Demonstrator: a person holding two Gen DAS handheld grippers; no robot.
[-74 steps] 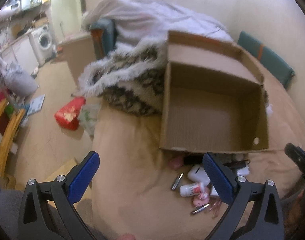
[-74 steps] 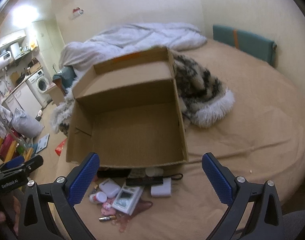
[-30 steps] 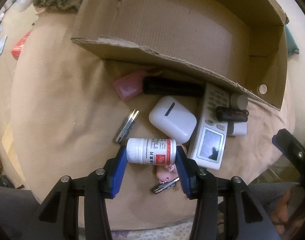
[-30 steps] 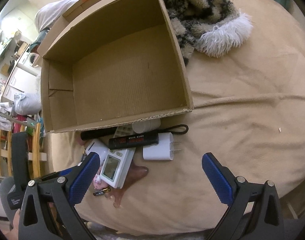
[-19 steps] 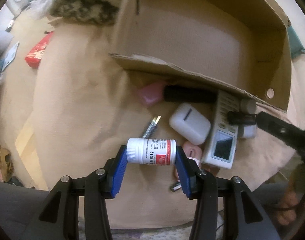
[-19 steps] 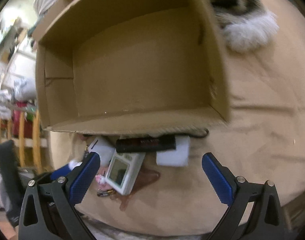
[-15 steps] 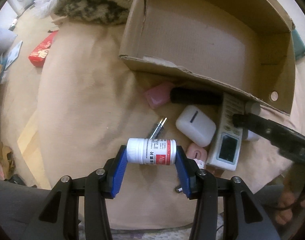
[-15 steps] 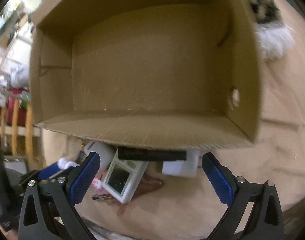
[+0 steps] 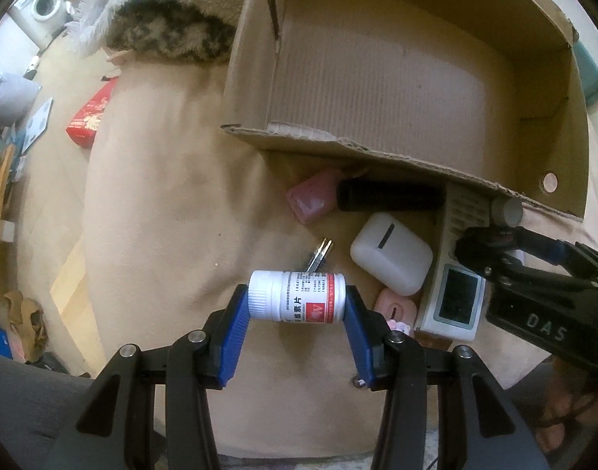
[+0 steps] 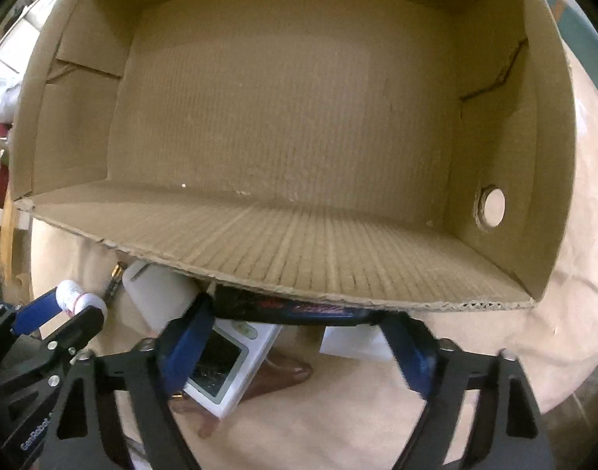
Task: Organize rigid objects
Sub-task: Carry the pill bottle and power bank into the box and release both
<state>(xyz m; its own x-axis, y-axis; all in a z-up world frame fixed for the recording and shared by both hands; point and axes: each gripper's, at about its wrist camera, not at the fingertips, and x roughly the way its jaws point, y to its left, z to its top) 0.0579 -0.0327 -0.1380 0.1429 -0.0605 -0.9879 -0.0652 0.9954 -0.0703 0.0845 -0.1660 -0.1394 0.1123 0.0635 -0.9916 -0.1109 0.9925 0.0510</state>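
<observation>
Left gripper (image 9: 297, 313) clamps white pill bottle (image 9: 296, 301) lifted off the bed; right gripper (image 10: 295, 337), lower frame, jaws just closing around black flashlight (image 10: 295, 309) — second pick likely underway, cardboard box (image 10: 283, 266) holds nothing.

The cardboard box's (image 10: 283, 258) near wall hid the far ends of the black cylinder (image 9: 389, 195), the remote control (image 9: 457, 270) and the white charger (image 10: 354, 340), and the pill bottle's (image 9: 297, 296) label print was too small to read.
</observation>
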